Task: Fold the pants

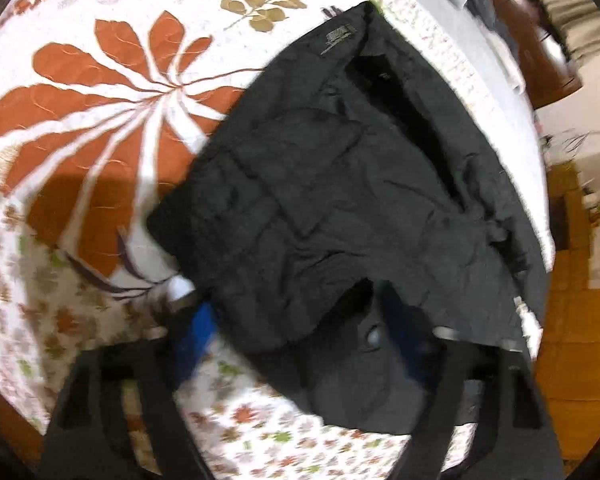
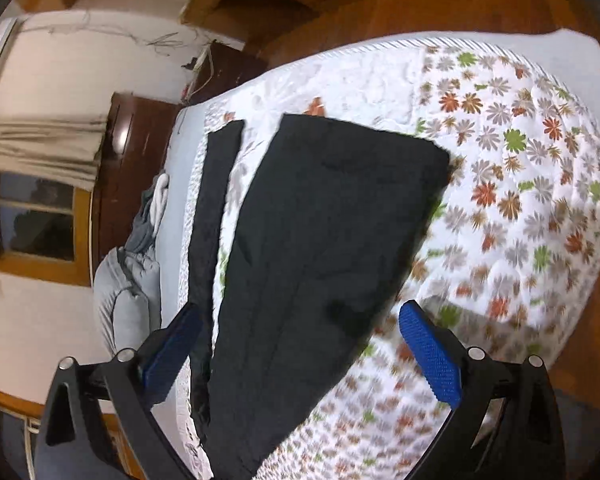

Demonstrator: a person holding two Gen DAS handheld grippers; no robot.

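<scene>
Black pants (image 1: 340,184) lie crumpled on a floral bedspread (image 1: 112,92), the waist end with a grey button (image 1: 374,336) nearest my left gripper (image 1: 300,332). That gripper is open; its blue left pad (image 1: 196,332) is beside the cloth, and the right finger is partly hidden under the waistband. In the right wrist view the pants (image 2: 320,240) spread as a wide flat panel, with a narrow black strip (image 2: 216,208) alongside to the left. My right gripper (image 2: 300,356) is open, its blue pads (image 2: 432,360) straddling the near end of the panel without closing on it.
The bed edge (image 2: 188,216) runs just left of the narrow strip. A heap of grey clothes (image 2: 128,280) lies beyond it, beside dark wooden furniture (image 2: 132,148). A window (image 2: 36,220) sits in the wall. Wooden floor (image 1: 580,340) shows past the bed's right side.
</scene>
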